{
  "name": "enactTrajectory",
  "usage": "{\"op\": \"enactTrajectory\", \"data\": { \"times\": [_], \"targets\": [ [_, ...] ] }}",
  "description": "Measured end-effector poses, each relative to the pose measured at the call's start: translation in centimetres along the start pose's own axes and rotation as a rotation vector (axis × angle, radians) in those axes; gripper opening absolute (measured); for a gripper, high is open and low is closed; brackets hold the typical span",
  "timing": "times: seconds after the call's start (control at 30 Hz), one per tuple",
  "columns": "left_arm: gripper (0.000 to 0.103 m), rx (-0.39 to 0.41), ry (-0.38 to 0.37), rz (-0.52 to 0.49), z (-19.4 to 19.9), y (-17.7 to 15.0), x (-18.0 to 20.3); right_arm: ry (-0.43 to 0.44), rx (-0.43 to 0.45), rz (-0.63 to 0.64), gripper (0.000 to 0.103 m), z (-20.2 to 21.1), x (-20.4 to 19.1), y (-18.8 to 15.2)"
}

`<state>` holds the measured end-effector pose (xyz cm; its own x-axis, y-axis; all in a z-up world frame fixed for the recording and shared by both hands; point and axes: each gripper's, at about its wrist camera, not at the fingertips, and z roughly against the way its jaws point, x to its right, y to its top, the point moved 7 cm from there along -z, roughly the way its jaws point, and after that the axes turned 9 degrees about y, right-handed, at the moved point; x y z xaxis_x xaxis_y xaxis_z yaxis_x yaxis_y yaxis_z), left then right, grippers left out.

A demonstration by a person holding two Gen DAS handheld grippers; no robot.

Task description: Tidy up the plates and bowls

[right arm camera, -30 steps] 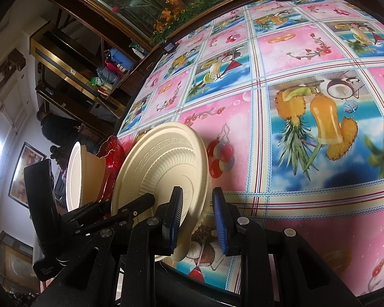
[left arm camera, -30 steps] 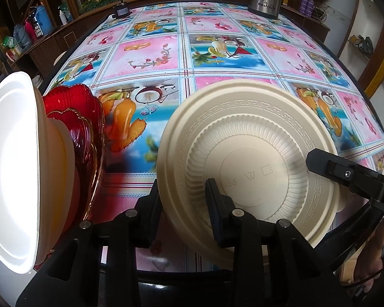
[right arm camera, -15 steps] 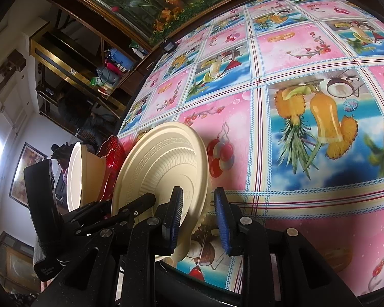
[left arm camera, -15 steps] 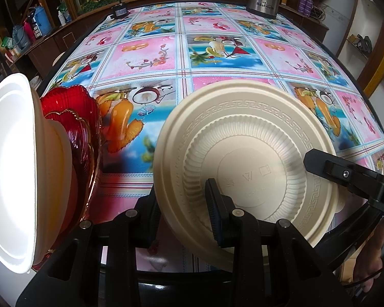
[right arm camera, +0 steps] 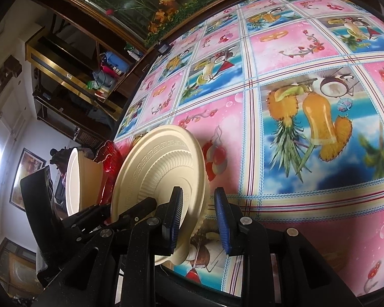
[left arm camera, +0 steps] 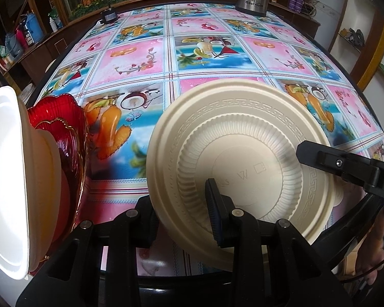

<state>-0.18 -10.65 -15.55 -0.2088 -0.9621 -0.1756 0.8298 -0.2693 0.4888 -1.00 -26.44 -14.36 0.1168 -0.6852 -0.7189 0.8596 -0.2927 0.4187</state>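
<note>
The left gripper [left arm camera: 181, 212] pinches the cream plate's [left arm camera: 243, 138] rim, holding it on edge. The right gripper [right arm camera: 199, 220], narrowly parted, straddles the rim; contact is unclear.

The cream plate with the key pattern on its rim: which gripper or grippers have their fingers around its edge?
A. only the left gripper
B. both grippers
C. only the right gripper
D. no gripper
B: the left gripper has one finger on each side of the cream plate, and the right gripper straddles the opposite edge of it, its left pad on the underside.
</note>
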Motion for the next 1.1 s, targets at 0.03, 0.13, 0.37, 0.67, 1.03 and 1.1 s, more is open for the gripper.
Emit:
{"op": "enactTrajectory", "data": {
  "times": [0.03,0.13,0.37,0.67,1.03,1.1],
  "targets": [
    [0.03,0.0,-0.002,-0.002,0.0,0.0,0.0,-0.002,0.001,-0.002,0.028,0.0,0.0,0.0],
    [0.029,0.002,-0.008,-0.009,0.0,0.1,0.2,-0.01,0.002,-0.01,0.024,-0.1,0.1,0.0],
    [0.029,0.003,-0.015,-0.015,-0.1,0.2,0.2,-0.04,0.007,0.008,0.019,-0.2,-0.3,0.2],
    [0.029,0.001,-0.017,-0.012,-0.1,0.2,0.2,-0.051,0.008,0.009,0.019,-0.5,-0.3,0.3],
    [0.029,0.019,-0.028,-0.018,0.8,0.9,0.6,-0.026,0.026,-0.012,0.019,0.3,0.0,0.6],
    [0.029,0.024,-0.028,-0.019,1.0,1.1,0.8,-0.02,0.031,-0.018,0.019,0.5,0.1,0.7]
  ]
}}
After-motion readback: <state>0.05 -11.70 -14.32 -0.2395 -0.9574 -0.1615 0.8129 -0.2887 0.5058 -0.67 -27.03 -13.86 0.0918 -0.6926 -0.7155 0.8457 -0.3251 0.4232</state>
